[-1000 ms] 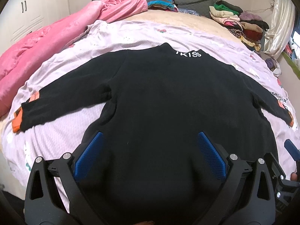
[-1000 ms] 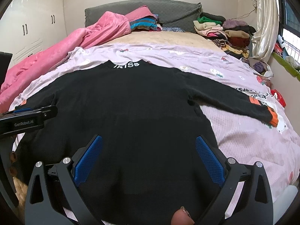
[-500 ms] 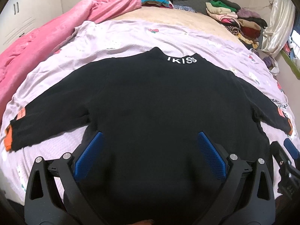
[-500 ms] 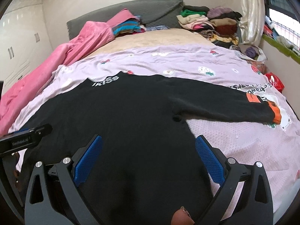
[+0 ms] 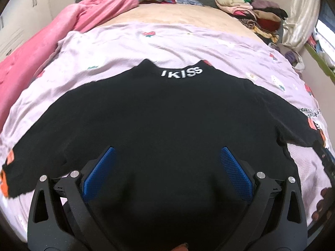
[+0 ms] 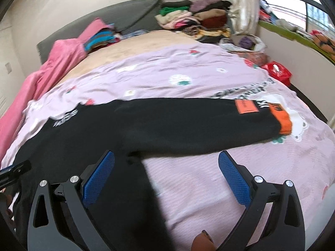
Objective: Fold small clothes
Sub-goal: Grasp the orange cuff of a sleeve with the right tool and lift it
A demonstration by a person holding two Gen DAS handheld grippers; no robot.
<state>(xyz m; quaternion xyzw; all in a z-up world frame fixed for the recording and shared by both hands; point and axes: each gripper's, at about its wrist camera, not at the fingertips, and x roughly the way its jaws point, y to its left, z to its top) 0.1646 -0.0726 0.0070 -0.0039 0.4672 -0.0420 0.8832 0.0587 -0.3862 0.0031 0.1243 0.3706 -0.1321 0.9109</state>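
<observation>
Right gripper swings toward the sleeve; black sweater lies flat and unfolded

The black sweater (image 5: 163,125) lies spread face-down across the lilac sheet (image 5: 125,39), collar lettering at upper centre of the left view; the left gripper (image 5: 167,171) hangs over the hem at lower centre as it did a second ago, jaws wide apart and holding nothing; the right gripper (image 6: 166,176) has turned away from the body, so the right sleeve (image 6: 199,125) with its orange cuff (image 6: 281,120) now crosses the middle of its view instead of sitting at the right edge; its jaws too are spread and empty, straddling the armpit; I judge the first fold, sleeve inward, is being lined up.
</observation>
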